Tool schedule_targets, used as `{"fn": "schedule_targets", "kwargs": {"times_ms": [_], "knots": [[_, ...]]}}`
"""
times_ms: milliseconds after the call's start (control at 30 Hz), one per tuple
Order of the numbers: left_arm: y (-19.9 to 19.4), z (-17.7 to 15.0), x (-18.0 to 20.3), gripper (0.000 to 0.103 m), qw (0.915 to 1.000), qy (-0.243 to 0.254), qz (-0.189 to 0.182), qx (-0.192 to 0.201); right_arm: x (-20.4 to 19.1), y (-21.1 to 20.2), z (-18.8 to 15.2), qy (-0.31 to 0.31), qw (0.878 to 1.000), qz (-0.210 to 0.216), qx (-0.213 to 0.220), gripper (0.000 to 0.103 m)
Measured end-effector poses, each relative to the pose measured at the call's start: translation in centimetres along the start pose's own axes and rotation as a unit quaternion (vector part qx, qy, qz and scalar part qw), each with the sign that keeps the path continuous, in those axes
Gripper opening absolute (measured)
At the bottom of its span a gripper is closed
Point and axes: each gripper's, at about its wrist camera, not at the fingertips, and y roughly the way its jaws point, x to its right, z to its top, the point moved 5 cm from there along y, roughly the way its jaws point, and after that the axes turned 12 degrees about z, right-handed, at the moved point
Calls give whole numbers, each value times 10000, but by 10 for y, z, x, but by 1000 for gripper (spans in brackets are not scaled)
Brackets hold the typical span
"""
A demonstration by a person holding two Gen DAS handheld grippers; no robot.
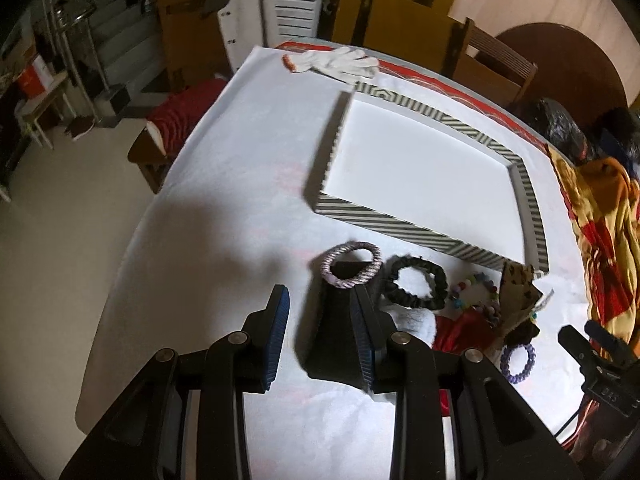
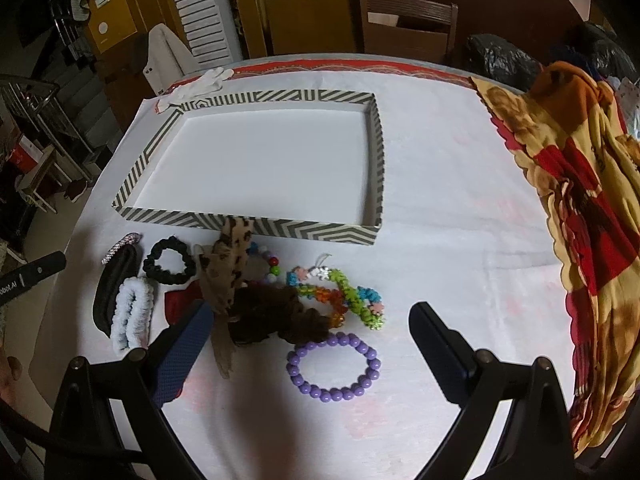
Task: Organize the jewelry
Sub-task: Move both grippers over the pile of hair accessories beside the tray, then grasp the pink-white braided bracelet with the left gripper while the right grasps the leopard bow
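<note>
My left gripper (image 1: pixel 320 322) hangs with jaws apart, gripping nothing — the pink woven bangle (image 1: pixel 351 265) lies just beyond its tips. My right gripper (image 2: pixel 312 328) gapes wide above the purple bead bracelet (image 2: pixel 333 367); the striped tray (image 2: pixel 256 226) sits behind.

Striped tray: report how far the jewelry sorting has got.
Done: nothing shows as sorted; the striped tray is empty. In hand: nothing. The left gripper hangs open just short of the lilac woven bangle; the right gripper stands open over the purple bead bracelet. Left: every piece, including the black scrunchie and the colourful beaded chain, lies on the cloth before the tray.
</note>
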Motion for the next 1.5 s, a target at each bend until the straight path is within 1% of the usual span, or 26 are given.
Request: {"fn": "schedule_targets", "kwargs": {"times_ms": [200, 267, 467, 567, 633, 767, 867, 933, 1033, 1067, 1300, 1367, 1400, 1433, 1467, 1500], "knots": [[11, 0, -1, 23, 9995, -60, -177, -272, 14, -2, 0, 99, 9999, 31, -7, 100], [13, 0, 2, 23, 9994, -20, -190, -293, 19, -3, 0, 105, 9999, 44, -14, 100], [16, 1, 18, 23, 9991, 249, -228, -273, 33, -5, -5, 125, 9997, 229, -38, 100], [21, 1, 25, 23, 9985, 376, -236, -334, 37, -2, -8, 151, 9994, 285, -101, 95], [22, 1, 29, 23, 9979, 434, -311, -366, 36, 0, -8, 161, 9990, 401, -124, 95], [23, 0, 37, 23, 9965, 619, -460, -337, 34, 5, -11, 69, 9988, 441, -214, 95], [28, 2, 43, 23, 9952, 706, -558, -393, 33, 9, -12, 99, 9982, 524, -292, 95], [31, 6, 44, 23, 9949, 719, -587, -389, 30, 11, -12, 122, 9972, 659, -319, 95], [38, 10, 48, 23, 9945, 745, -598, -420, 17, 12, -10, 8, 9945, 997, -314, 95], [41, 10, 50, 23, 9941, 796, -600, -429, 12, 13, -9, -49, 9940, 1042, -323, 95], [64, 11, 53, 23, 9911, 1169, -294, -566, -23, 29, -2, -525, 9891, 1308, -428, 95], [69, 12, 53, 23, 9901, 1210, -349, -621, -29, 36, 1, -595, 9884, 1318, -473, 95], [71, 13, 53, 23, 9898, 1198, -420, -654, -32, 42, 2, -629, 9874, 1363, -504, 91], [71, 13, 54, 20, 9896, 1183, -486, -661, -35, 47, 3, -643, 9862, 1430, -537, 88], [72, 14, 54, 12, 9892, 1181, -567, -659, -36, 50, 3, -638, 9855, 1469, -564, 76], [72, 14, 55, 10, 9883, 1186, -685, -665, -38, 56, 4, -605, 9839, 1568, -611, 63]]}}
